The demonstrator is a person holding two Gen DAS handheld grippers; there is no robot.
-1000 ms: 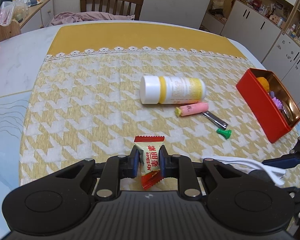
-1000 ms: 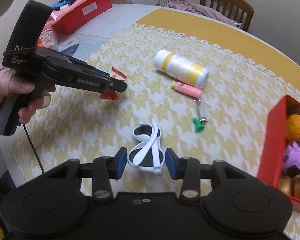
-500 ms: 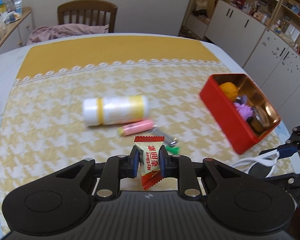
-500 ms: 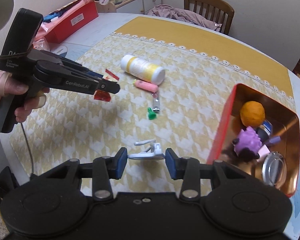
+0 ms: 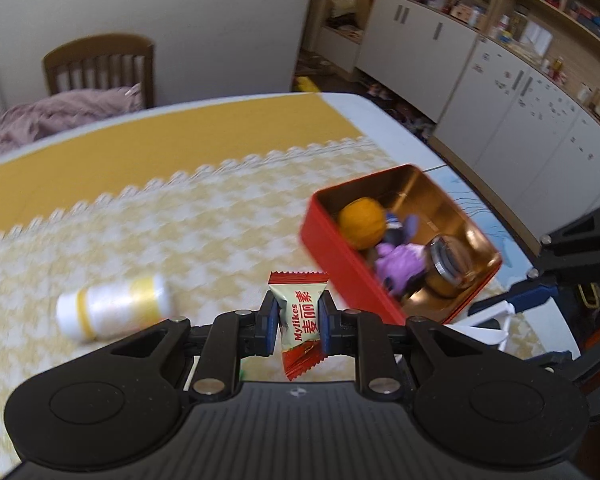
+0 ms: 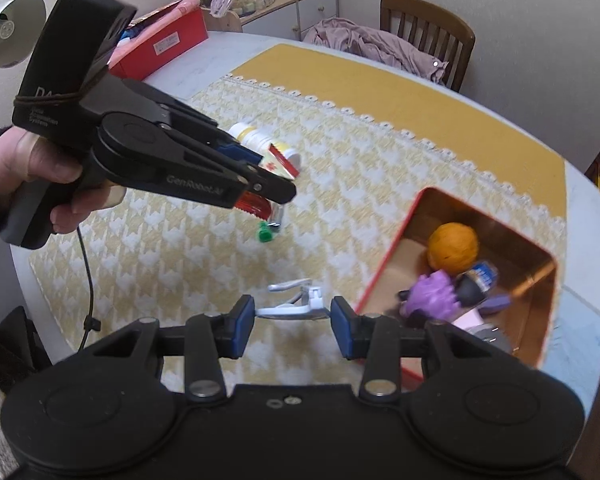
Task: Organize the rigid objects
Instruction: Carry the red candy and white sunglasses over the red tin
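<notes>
My left gripper point(image 5: 299, 318) is shut on a red and cream candy packet point(image 5: 301, 319) and holds it above the cloth, left of the red tin point(image 5: 342, 270); it also shows in the right wrist view point(image 6: 260, 184). My right gripper point(image 6: 293, 319) is shut on white sunglasses point(image 6: 296, 309), lifted off the table just left of the red tin point(image 6: 384, 276). The tin holds an orange ball point(image 6: 453, 246), a purple toy point(image 6: 434, 296) and a jar point(image 5: 446, 264).
A white and yellow bottle point(image 5: 114, 306) lies on the houndstooth cloth. A green-capped piece point(image 6: 265, 235) and a small metal tool point(image 6: 276, 216) lie near it. A wooden chair point(image 6: 426, 40) stands behind the table. A red box point(image 6: 160, 46) sits far left.
Both grippers have moved right toward the red tin, each carrying its object. The sunglasses now hang off the table beside the tin. The tin appears larger and nearer in both views.
</notes>
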